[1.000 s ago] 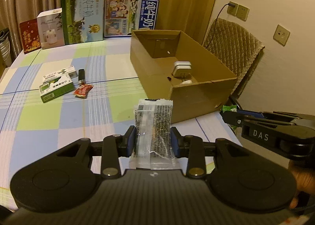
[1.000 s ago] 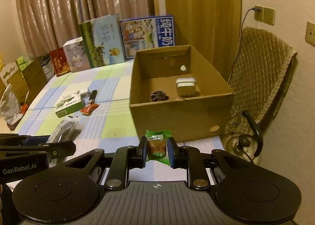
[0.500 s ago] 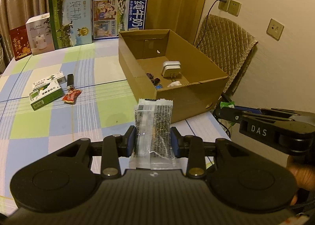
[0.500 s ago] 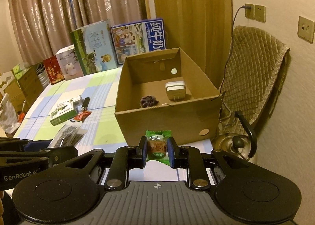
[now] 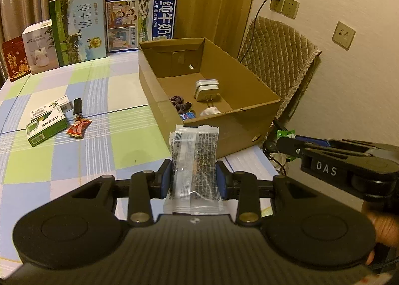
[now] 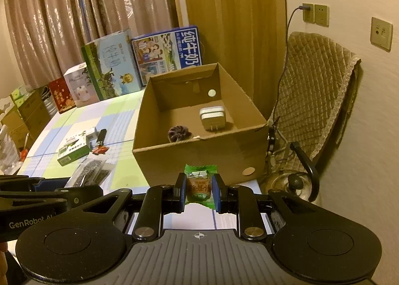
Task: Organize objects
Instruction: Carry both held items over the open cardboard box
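Note:
My left gripper (image 5: pixel 194 180) is shut on a clear packet printed in black (image 5: pixel 194 160), held upright in front of the cardboard box (image 5: pixel 234 123). My right gripper (image 6: pixel 199 191) is shut on a small green sweet wrapper (image 6: pixel 200 185), also just short of the box's near wall (image 6: pixel 199 157). Inside the box lie a white charger (image 5: pixel 206 89), a dark scrunchie (image 5: pixel 180 103), a small blue item and a white scrap. On the checked tablecloth (image 5: pixel 74 160) to the left rest two green-and-white cartons (image 5: pixel 46 129), a black stick (image 5: pixel 77 108) and a red sachet (image 5: pixel 79 128).
Tall milk cartons (image 5: pixel 77 30) and smaller boxes line the table's far edge before the curtains. A chair with a quilted cover (image 5: pixel 276 65) stands right of the box by the wall. A kettle (image 6: pixel 291 185) sits on the floor near the chair.
Both grippers have drifted sideways with their loads, so the box now sits more centred and nearer in each view. Neither grip has changed.

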`<act>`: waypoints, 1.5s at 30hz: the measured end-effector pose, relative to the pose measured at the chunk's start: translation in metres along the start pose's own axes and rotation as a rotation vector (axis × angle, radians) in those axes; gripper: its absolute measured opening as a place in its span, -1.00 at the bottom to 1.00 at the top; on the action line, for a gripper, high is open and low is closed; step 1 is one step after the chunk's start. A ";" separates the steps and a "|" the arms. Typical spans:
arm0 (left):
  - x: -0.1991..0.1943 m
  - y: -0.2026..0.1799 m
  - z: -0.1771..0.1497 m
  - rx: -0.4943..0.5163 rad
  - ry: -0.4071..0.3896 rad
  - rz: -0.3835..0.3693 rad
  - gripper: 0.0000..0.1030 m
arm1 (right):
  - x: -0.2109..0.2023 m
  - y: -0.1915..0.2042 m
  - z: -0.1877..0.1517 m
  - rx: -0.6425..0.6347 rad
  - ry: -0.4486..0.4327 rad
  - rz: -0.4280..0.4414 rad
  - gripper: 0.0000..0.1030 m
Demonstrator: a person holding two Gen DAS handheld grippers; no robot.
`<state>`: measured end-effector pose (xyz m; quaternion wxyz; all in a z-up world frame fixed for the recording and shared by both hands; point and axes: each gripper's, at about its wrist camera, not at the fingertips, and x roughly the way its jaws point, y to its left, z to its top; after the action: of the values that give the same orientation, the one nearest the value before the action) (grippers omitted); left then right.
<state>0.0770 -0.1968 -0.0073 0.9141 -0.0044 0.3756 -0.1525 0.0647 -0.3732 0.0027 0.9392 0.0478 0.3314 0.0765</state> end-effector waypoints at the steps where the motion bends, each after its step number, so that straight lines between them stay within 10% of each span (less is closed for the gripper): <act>1: 0.001 -0.001 0.000 -0.001 0.000 -0.003 -0.39 | 0.000 -0.001 0.000 0.000 0.000 -0.001 -0.65; 45: 0.014 -0.017 0.030 0.006 -0.032 -0.036 -0.39 | 0.002 -0.015 0.022 -0.005 -0.028 -0.010 -0.65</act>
<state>0.1031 -0.2201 0.0067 0.9173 -0.0109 0.3601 -0.1698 0.0819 -0.3880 0.0160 0.9442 0.0449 0.3184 0.0721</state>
